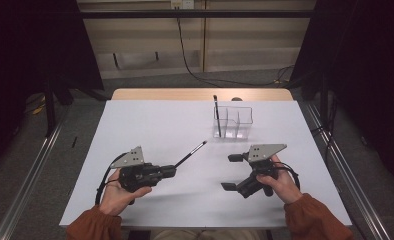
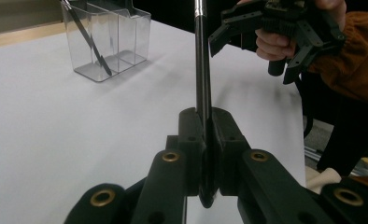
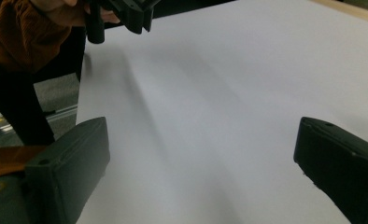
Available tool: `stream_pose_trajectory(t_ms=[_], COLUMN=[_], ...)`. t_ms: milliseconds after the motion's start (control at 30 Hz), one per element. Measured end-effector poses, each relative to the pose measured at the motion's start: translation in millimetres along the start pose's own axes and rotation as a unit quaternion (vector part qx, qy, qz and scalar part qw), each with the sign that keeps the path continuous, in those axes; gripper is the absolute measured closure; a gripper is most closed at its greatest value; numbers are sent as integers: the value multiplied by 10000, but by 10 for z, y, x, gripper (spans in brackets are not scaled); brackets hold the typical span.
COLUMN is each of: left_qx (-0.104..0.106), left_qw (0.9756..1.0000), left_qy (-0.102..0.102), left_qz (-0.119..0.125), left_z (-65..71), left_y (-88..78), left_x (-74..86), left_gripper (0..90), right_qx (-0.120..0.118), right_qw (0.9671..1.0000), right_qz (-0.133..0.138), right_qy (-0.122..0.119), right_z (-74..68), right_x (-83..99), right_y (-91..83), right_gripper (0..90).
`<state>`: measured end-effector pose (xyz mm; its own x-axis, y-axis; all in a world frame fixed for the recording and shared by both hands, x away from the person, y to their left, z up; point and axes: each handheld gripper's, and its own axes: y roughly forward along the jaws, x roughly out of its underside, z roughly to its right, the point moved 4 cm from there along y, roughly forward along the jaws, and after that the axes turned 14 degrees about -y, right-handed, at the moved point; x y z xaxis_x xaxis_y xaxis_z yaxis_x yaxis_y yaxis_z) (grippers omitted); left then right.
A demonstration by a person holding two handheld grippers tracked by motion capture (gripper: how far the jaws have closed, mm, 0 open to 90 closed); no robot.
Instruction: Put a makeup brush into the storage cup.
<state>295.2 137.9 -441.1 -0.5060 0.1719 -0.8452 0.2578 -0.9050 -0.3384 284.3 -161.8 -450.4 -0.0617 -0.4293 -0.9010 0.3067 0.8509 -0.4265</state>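
A slim black pen [image 1: 190,153] with a silvery tip is clamped by its rear end between the left tongs' [image 1: 171,171] jaws, sticking straight out past them (angled up off the table) and well left of the right tongs [image 1: 230,171].

White table [image 1: 150,125]: a person's two hands enter from the near edge, orange sleeves at the wrists. Left gripper [image 1: 174,171], clamped on a black pen [image 1: 191,153]; the pen slants up and away toward the clear organizer [image 1: 233,121], its pale tip well short of it. Right gripper [image 1: 232,172], jaws spread wide with nothing between them, pointing left toward the left gripper. The clear organizer, with several compartments, stands near the far edge; a second black pen [image 1: 217,114] stands nearly upright in its left compartment.
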Motion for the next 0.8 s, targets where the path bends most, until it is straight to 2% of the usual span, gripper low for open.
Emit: stream_pose_trajectory(t_ms=[133,433,533,800], left_qx=[53,181,228,274], left_qw=[9999,9997,9996,9994], left_qy=[56,135,120,169], left_qz=[65,31,82,145], left_z=[15,65,72,100], left_y=[0,69,76,89], left_x=[-3,23,21,1], left_gripper=[839,839,839,839], right_qx=[-97,-3,-93,-178], right_qw=[9998,9996,9988,9975], right_qz=[160,267,471,681], right_qy=[2,-117,46,56], right_z=[-17,2,11,2], right_x=[-14,-36,-57,-144], right_y=[15,63,64,46], right_gripper=[23,30,32,37])
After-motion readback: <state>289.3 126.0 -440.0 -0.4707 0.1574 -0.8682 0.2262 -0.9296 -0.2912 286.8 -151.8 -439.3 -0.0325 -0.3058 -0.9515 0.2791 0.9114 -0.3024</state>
